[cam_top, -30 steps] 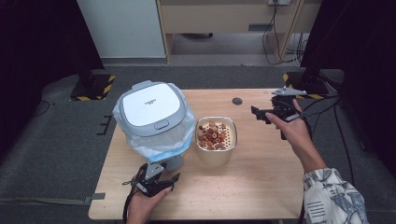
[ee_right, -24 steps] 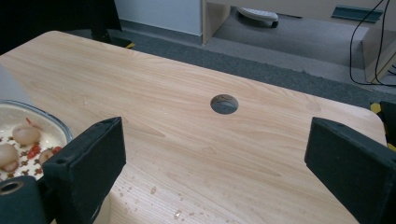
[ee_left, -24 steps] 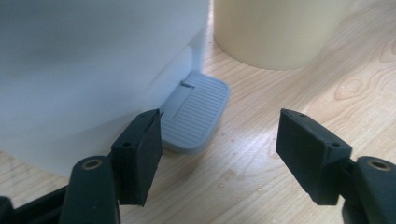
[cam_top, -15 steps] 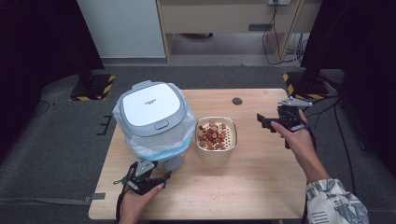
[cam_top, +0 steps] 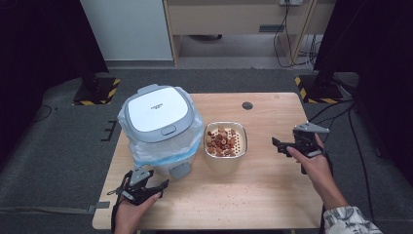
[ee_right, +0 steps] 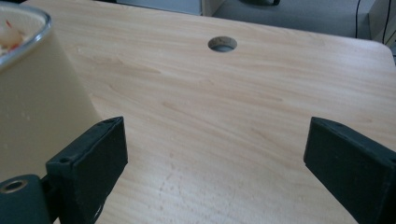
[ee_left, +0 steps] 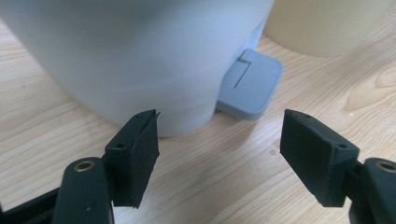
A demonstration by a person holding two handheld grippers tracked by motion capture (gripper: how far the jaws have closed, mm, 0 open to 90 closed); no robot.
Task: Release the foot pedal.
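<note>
Lid logo unreadable on pedal bin (cam_top: 158,122); both grippers' jaws spread, empty.

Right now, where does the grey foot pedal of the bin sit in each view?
High view: foot pedal at the bin's base, lower centre-left.
Left gripper view: upper centre, beyond the open left tongs.
Right gripper view: not in it.
Shared landmark: the cream container.

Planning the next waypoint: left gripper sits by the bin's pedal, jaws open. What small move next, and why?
Probably ease the left gripper forward and a little right, onto the grey pedal. Its jaws stand open just short of the pedal bin, whose lid is shut, while the container of food scraps waits beside it and the right gripper hangs open nearby.
</note>
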